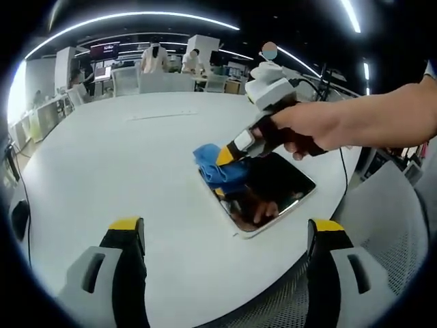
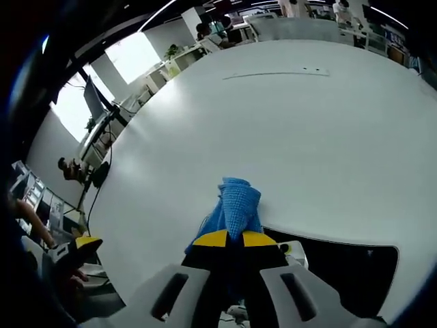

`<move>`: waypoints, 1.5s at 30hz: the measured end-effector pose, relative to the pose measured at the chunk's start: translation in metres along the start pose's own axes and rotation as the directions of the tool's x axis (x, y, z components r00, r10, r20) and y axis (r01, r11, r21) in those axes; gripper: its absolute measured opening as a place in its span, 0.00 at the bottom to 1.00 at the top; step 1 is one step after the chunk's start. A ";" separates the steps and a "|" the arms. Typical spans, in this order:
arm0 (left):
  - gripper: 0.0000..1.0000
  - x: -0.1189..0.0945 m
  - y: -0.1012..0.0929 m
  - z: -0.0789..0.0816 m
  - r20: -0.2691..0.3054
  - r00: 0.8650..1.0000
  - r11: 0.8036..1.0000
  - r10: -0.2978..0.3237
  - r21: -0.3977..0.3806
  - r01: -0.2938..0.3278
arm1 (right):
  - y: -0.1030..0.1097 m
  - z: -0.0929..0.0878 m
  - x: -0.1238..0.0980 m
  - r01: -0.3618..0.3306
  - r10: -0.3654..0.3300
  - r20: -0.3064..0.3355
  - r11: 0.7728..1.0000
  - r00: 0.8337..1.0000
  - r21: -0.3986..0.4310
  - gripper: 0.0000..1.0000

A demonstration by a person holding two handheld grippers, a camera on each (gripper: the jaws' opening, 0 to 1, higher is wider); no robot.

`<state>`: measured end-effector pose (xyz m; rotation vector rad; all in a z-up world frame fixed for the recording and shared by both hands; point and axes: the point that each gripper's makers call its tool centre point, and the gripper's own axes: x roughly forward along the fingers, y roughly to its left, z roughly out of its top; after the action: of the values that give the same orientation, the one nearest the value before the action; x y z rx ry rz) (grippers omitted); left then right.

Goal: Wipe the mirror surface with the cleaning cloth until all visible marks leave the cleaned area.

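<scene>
A rectangular mirror (image 1: pixel 276 188) with a silver rim lies flat on the white table, its dark glass (image 2: pixel 341 263) reflecting the hand above. My right gripper (image 1: pixel 232 152) is shut on a blue cleaning cloth (image 1: pixel 220 169) and presses it onto the mirror's far-left corner. In the right gripper view the cloth (image 2: pixel 235 205) sticks out past my right gripper (image 2: pixel 235 239), whose yellow-tipped jaws stand closed on it. My left gripper (image 1: pixel 225 236) hovers open above the near table edge, apart from the mirror, with nothing between its fingers.
The round white table (image 1: pixel 123 157) stretches far and left. A grey mesh chair (image 1: pixel 389 232) stands at the near right. Desks, chairs and people (image 1: pixel 153 58) fill the office beyond. A cable (image 1: pixel 331 85) runs behind the hand (image 1: pixel 328 126).
</scene>
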<state>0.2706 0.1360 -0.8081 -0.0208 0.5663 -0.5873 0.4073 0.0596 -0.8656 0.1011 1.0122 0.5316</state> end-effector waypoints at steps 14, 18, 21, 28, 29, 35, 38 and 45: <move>0.98 0.000 0.003 -0.001 -0.006 1.000 1.000 0.025 -0.008 -0.025 | 0.005 0.000 0.001 0.015 -0.015 0.003 1.000 1.000 -0.003 0.00; 0.99 -0.001 0.002 0.004 0.016 1.000 0.999 0.022 0.027 -0.022 | 0.004 0.000 0.001 0.008 -0.008 0.004 1.000 1.000 -0.010 0.00; 0.99 0.001 0.001 0.002 0.007 1.000 1.000 0.020 0.023 -0.020 | 0.004 0.000 0.001 0.011 -0.011 0.003 1.000 1.000 -0.017 0.00; 0.99 0.000 0.005 0.000 0.002 0.999 0.999 0.036 0.002 -0.036 | 0.005 -0.004 0.000 0.008 -0.008 0.003 1.000 1.000 -0.020 0.00; 0.99 0.000 0.006 0.000 0.004 0.999 0.999 0.035 0.003 -0.035 | 0.005 -0.005 0.000 0.008 -0.008 0.002 1.000 1.000 -0.015 0.00; 0.99 0.000 0.005 0.000 0.005 0.999 0.999 0.033 0.005 -0.033 | 0.009 -0.014 -0.005 0.004 -0.004 0.001 1.000 1.000 0.000 0.00; 0.99 0.000 0.004 0.002 0.012 0.999 1.000 0.030 0.003 -0.030 | 0.011 -0.018 -0.007 0.000 0.000 0.000 1.000 1.000 -0.003 0.00; 0.99 -0.001 0.004 0.002 0.014 0.999 1.000 0.028 -0.001 -0.028 | 0.014 -0.023 -0.009 -0.007 0.007 -0.007 1.000 1.000 -0.013 0.00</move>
<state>0.2733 0.1396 -0.8068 -0.0176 0.5521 -0.5590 0.3794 0.0640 -0.8662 0.0908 1.0154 0.5451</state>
